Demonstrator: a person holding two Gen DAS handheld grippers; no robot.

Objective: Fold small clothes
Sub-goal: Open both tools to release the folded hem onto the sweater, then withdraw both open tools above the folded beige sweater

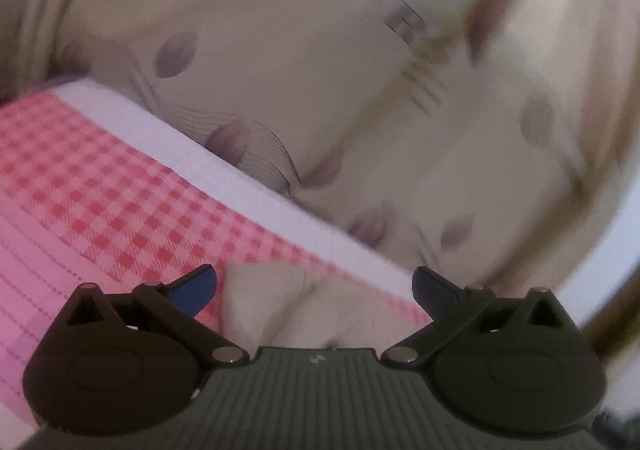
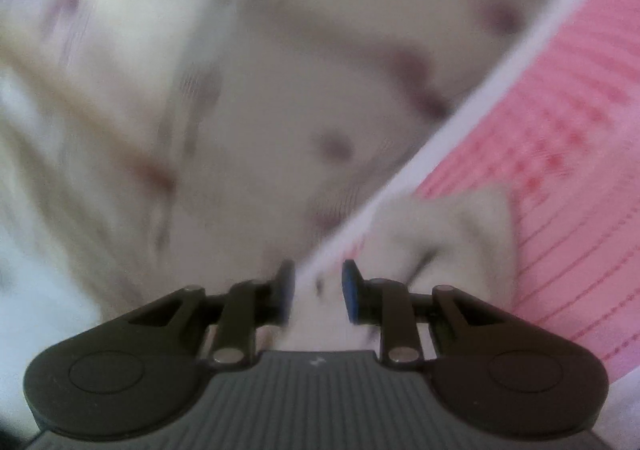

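garment: small beige cloth piece [image 1: 276, 306], crumpled, lying on the pink bedding right by its white-banded edge; in the right wrist view the same beige piece [image 2: 448, 226] sits just past the fingers, a bit to the right

left gripper [image 1: 314, 290]: fingers spread wide apart, nothing pinched; the beige piece lies between and below them, and neither blue pad [image 1: 194, 290] seems to be pressing on it

right gripper [image 2: 316, 290]: fingers only a little apart, with pale cloth showing in the gap; the shot's too blurry to say if the pads actually press on it, so can't tell if it's gripping

pink bedding [image 1: 80, 185]: red and pink gingham check with a striped pink stretch next to it, finished with a white band [image 1: 224, 173] along the edge

floral sheet [image 1: 320, 69]: cream fabric with purplish petal prints and fine line patterns, runs beyond the white band and fills most of both views, heavily smeared in the right wrist one
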